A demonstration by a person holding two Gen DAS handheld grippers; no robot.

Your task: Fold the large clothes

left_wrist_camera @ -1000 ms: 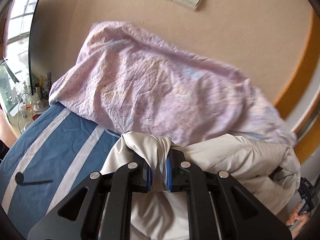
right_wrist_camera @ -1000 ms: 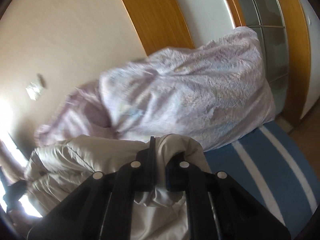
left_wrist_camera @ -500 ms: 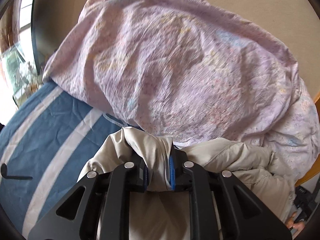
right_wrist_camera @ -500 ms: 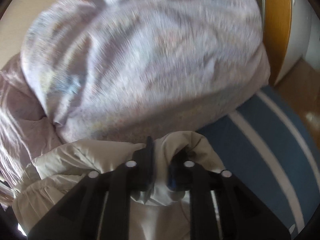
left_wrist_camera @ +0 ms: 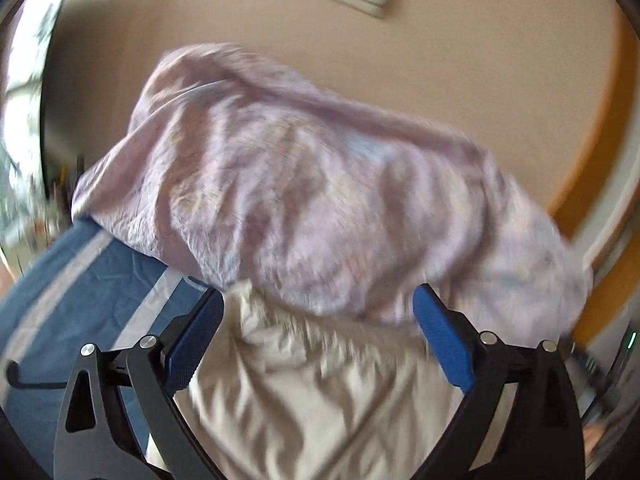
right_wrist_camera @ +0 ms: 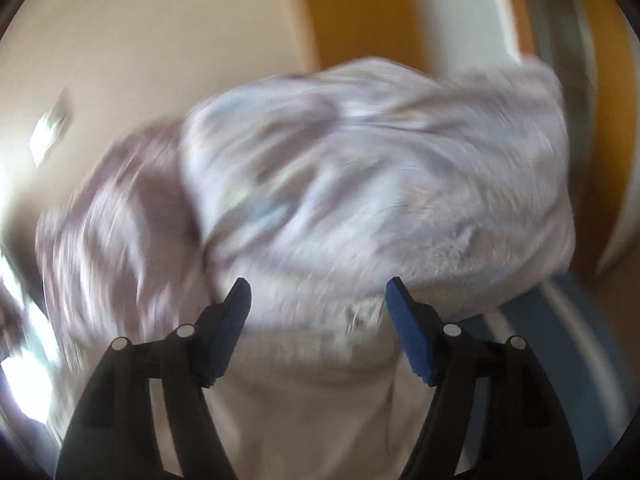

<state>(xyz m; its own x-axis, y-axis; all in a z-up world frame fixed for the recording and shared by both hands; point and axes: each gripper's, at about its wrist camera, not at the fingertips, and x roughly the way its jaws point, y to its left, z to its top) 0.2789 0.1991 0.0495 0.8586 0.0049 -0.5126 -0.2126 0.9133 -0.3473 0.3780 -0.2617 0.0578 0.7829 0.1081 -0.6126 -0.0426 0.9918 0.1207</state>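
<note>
Lying on the bed [left_wrist_camera: 80, 280], the beige jacket [left_wrist_camera: 320, 392] sits between the wide-spread, empty left claw [left_wrist_camera: 318, 320] and right claw [right_wrist_camera: 318, 300].

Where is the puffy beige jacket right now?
The puffy beige jacket lies on the blue striped bedsheet, low in both wrist views between each open gripper's fingers, its far edge against the crumpled pink floral quilt.

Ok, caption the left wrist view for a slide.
Left gripper open above the beige jacket, lilac duvet bunched behind.
</note>
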